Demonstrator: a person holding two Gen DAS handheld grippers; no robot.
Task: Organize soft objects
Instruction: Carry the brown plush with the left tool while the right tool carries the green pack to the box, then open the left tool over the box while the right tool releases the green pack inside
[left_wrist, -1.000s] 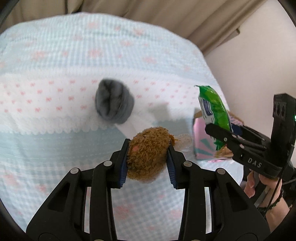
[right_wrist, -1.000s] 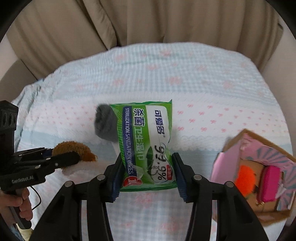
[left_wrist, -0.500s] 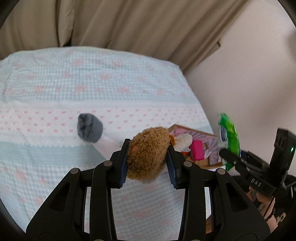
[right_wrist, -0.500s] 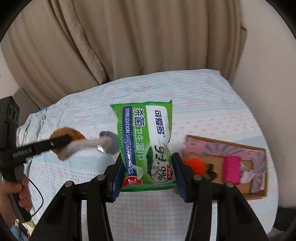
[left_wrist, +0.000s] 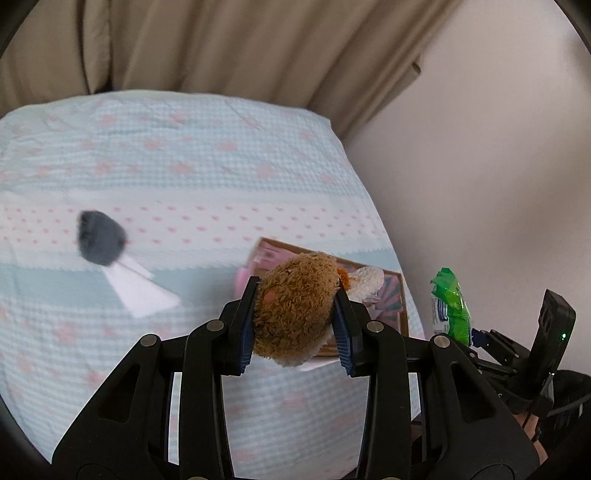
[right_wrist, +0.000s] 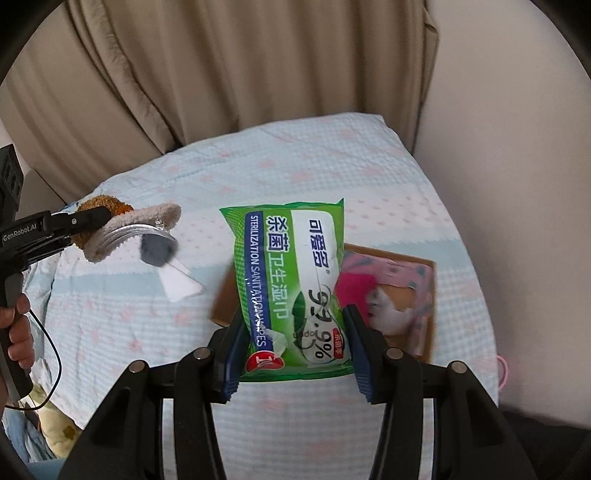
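Note:
My left gripper (left_wrist: 295, 325) is shut on a brown plush toy (left_wrist: 295, 306), held in the air over the near edge of a cardboard box (left_wrist: 397, 291). The right wrist view shows that toy (right_wrist: 110, 225) from the side at the far left. My right gripper (right_wrist: 295, 350) is shut on a green pack of wet wipes (right_wrist: 291, 284), upright above the box (right_wrist: 424, 280). In the left wrist view the pack (left_wrist: 448, 306) shows at the right. The box has a pink lining and holds a pink and a white soft item.
A grey rolled sock (left_wrist: 99, 238) with a white card (left_wrist: 136, 286) lies on the light blue bedspread (left_wrist: 184, 155), left of the box. Beige curtains (right_wrist: 240, 66) hang behind the bed and a pale wall (left_wrist: 480, 166) runs along its right. A hand (right_wrist: 18, 332) grips the left handle.
Both grippers have risen and swung right with their loads. The box, at the right edge before, now lies just beyond both grippers. The grey sock has drifted left and looks smaller.

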